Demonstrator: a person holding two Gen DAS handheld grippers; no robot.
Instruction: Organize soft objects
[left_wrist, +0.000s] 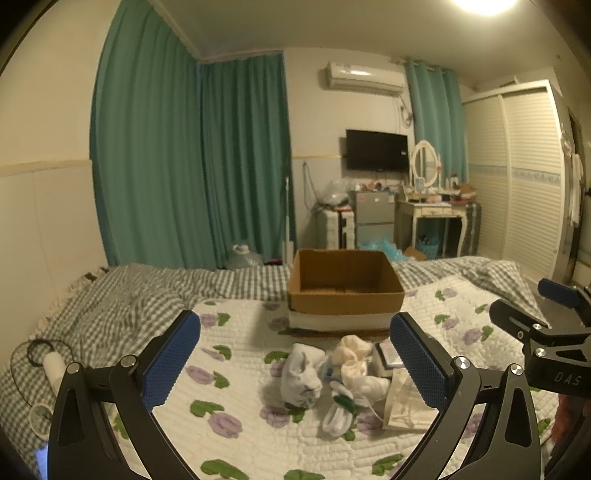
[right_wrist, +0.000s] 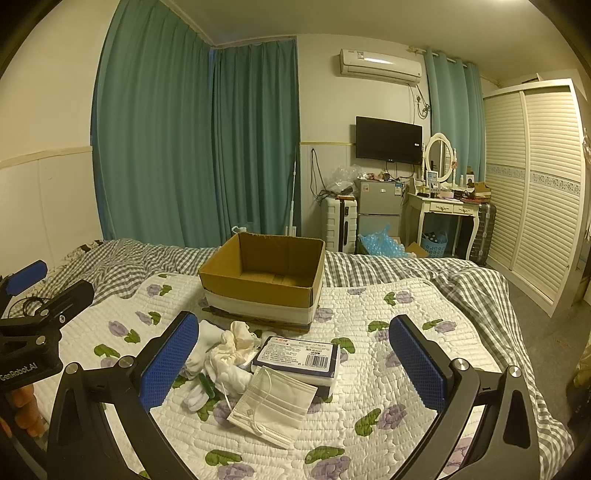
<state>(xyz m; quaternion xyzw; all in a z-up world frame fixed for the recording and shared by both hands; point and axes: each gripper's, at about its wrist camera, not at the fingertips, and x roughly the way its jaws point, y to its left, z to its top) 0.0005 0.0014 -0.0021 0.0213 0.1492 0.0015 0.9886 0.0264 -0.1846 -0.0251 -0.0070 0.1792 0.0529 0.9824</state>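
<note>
An open cardboard box (left_wrist: 345, 291) stands empty on the flowered quilt (left_wrist: 240, 424); it also shows in the right wrist view (right_wrist: 264, 277). In front of it lies a pile of soft things: white socks (left_wrist: 300, 376), a cream cloth (left_wrist: 352, 354), a green-trimmed sock (left_wrist: 338, 410), a face mask (right_wrist: 275, 402) and a flat blue-and-white pack (right_wrist: 299, 356). My left gripper (left_wrist: 295, 363) is open above the pile, holding nothing. My right gripper (right_wrist: 293, 363) is open and empty over the mask and pack. Each gripper shows at the edge of the other's view.
A grey checked sheet (left_wrist: 147, 291) covers the bed's far side. Cables and a white roll (left_wrist: 51, 363) lie at the left. Beyond the bed stand green curtains (right_wrist: 192, 147), a small fridge (right_wrist: 378, 206), a dressing table (right_wrist: 443, 210) and a louvred wardrobe (right_wrist: 543, 184).
</note>
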